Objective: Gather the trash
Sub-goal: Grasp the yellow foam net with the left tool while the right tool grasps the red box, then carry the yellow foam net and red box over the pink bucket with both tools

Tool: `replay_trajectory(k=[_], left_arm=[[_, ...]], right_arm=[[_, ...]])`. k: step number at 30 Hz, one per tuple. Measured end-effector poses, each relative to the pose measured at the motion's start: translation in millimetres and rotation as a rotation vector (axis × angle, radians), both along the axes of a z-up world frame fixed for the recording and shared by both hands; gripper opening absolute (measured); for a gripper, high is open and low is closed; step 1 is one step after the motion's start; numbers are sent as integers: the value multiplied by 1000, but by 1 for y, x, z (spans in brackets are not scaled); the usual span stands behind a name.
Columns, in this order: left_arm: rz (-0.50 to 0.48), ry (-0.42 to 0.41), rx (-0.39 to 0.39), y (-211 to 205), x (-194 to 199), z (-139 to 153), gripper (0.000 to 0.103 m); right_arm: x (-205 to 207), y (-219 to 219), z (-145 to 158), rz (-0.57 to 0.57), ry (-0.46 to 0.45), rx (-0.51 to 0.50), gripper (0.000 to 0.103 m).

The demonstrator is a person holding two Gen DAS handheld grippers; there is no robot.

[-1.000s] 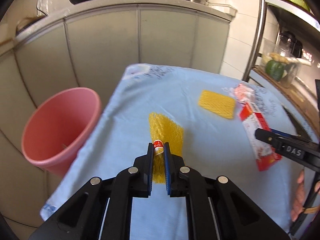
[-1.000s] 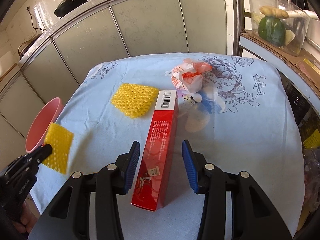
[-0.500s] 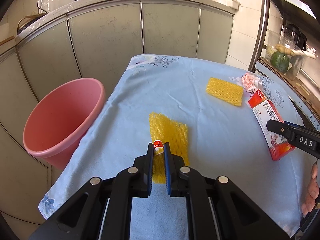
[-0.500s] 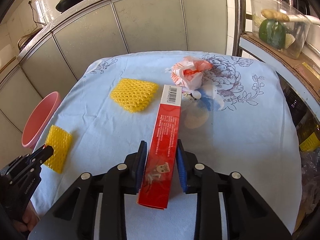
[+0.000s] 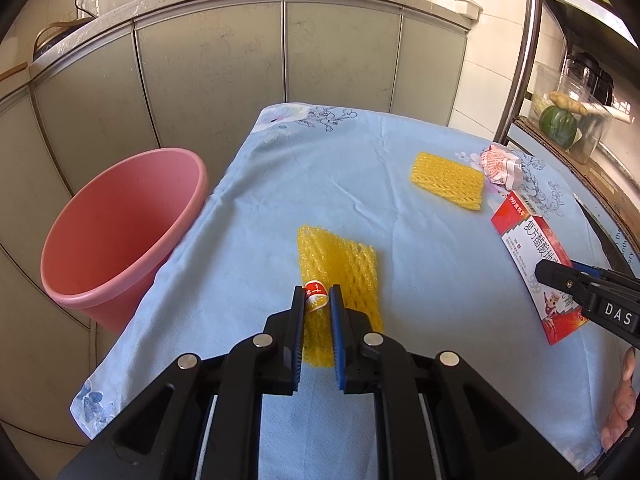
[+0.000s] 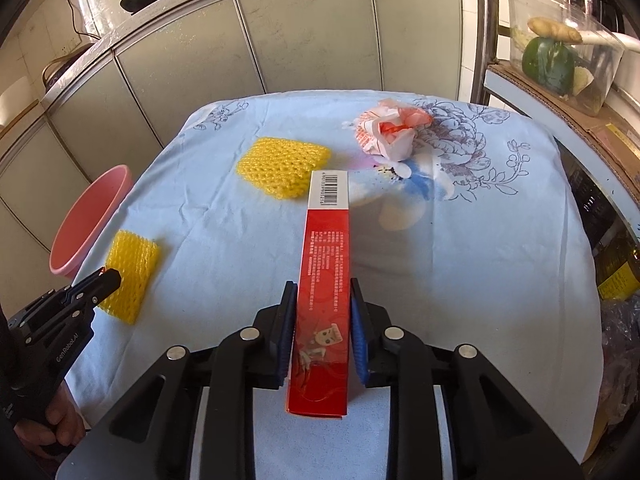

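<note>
My left gripper (image 5: 317,294) is shut on a yellow foam net (image 5: 340,270) with a small red-and-white label, held above the blue tablecloth (image 5: 360,184); it also shows in the right wrist view (image 6: 130,270). My right gripper (image 6: 323,294) is shut on a long red box (image 6: 326,280), lifted off the cloth; the box shows in the left wrist view (image 5: 534,248). A second yellow foam net (image 6: 282,166) and a crumpled white-and-orange wrapper (image 6: 388,132) lie on the cloth. A pink bucket (image 5: 116,232) stands on the floor left of the table.
Grey cabinets (image 5: 280,52) with pans on the counter run behind the table. A metal rack (image 6: 484,28) with a clear tub of vegetables (image 6: 560,44) stands at the right. The table's left edge (image 5: 168,292) is beside the bucket.
My right gripper closed on the red box and lifted it. My left gripper, still shut on the yellow net, rose and drew back a little.
</note>
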State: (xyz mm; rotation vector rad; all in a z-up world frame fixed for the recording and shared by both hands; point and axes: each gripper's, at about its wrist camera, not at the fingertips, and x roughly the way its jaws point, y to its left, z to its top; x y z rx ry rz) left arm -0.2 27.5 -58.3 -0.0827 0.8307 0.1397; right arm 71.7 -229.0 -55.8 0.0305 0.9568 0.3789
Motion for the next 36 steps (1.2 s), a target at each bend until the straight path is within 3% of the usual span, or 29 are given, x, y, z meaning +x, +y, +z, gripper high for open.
replay_trajectory(k=[19,36], left_arm=[[-18,-55,-31,4,-5,8,10],[65,-110,-76,37,-17,19,10]], right_arm=[[0,3,2,14,-21,-13,25],[-7,52,36,161,-135,11,25]])
